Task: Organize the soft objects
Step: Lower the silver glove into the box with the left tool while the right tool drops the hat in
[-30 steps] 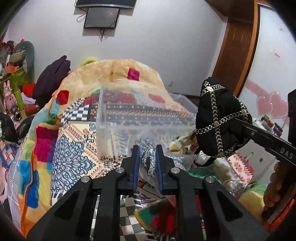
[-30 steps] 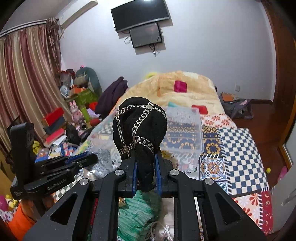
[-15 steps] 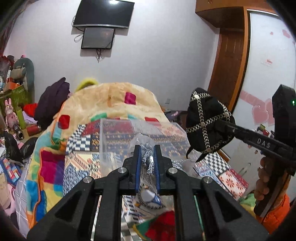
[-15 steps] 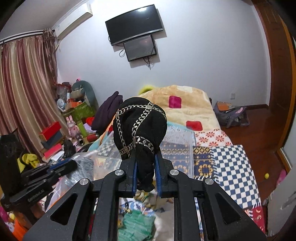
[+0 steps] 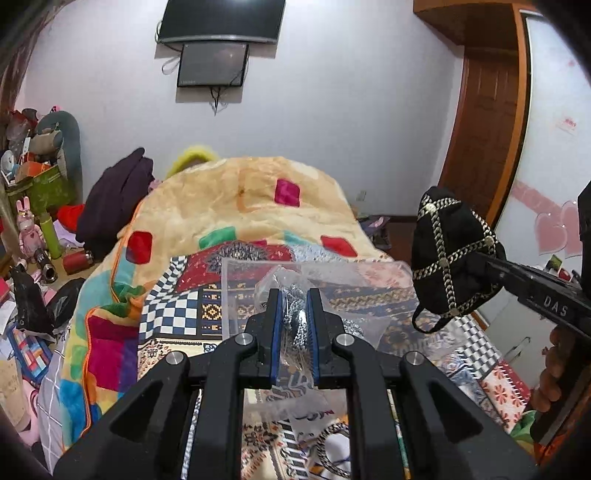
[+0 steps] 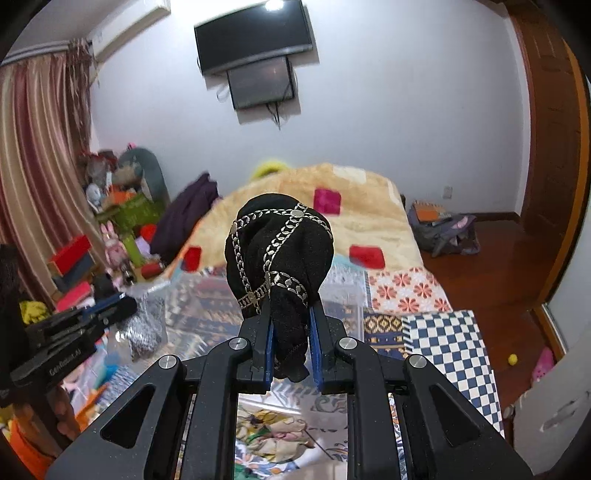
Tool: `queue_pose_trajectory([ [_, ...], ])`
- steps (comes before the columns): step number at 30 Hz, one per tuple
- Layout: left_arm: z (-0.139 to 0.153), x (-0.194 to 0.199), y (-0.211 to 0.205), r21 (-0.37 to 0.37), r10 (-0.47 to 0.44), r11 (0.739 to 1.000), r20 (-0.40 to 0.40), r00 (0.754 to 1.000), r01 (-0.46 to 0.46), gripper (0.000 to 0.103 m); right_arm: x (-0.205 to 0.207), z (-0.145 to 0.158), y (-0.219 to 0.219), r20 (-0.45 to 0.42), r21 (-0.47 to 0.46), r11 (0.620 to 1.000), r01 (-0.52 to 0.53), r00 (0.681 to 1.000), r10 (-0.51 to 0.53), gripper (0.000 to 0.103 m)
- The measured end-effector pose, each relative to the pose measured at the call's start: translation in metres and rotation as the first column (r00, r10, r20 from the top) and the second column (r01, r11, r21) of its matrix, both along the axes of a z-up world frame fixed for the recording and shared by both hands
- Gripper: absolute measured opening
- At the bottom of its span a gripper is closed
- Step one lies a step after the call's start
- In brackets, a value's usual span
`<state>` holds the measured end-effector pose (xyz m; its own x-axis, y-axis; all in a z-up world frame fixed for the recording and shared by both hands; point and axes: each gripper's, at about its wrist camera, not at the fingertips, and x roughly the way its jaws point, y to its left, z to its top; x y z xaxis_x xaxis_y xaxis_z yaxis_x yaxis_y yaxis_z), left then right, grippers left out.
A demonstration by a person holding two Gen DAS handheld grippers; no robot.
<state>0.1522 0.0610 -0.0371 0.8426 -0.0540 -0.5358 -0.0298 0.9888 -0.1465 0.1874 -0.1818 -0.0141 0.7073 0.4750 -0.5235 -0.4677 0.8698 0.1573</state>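
Both of your tongs have risen since a second ago, so the wall-mounted screen (image 5: 221,22) now shows fully above the bed (image 5: 236,206). Your left tongs (image 5: 294,328) are clamped on a clear plastic bag (image 5: 295,291) with silvery patterned fabric inside, held up over the transparent storage box (image 5: 243,291) that sits on the patchwork quilt (image 5: 173,317). Your right tongs (image 6: 291,347) are closed on the lower end of a black cap (image 6: 280,251) crossed with silver chains; it stands up above the fingertips, in the air over the bed. From the left wrist view that cap (image 5: 450,254) hangs to the right of the bag, apart from it.
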Motion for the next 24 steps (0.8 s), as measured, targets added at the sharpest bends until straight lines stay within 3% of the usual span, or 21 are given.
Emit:
queue_pose_trajectory([
  [10, -0.043, 0.042, -0.015, 0.066, -0.044, 0.996, -0.146, 0.988, 0.054, 0.012, 0.021, -0.044, 0.027, -0.167, -0.158, 0.984, -0.08, 0.985, 0.053, 0.015],
  [18, -0.055, 0.048, -0.025, 0.091, -0.059, 0.993, -0.199, 0.978, 0.079, 0.013, 0.024, -0.051, 0.033, -0.226, -0.184, 0.976, -0.116, 0.971, 0.072, 0.024],
  [22, -0.05, 0.043, -0.025, 0.086, -0.072, 0.992, -0.205, 0.976, 0.091, 0.026, 0.019, -0.047, 0.03, -0.216, -0.18, 0.976, -0.12, 0.973, 0.08, 0.038],
  [24, -0.044, 0.038, -0.025, 0.073, -0.078, 0.993, -0.19, 0.979, 0.093, 0.034, 0.016, -0.041, 0.027, -0.197, -0.171, 0.978, -0.116, 0.977, 0.082, 0.04],
])
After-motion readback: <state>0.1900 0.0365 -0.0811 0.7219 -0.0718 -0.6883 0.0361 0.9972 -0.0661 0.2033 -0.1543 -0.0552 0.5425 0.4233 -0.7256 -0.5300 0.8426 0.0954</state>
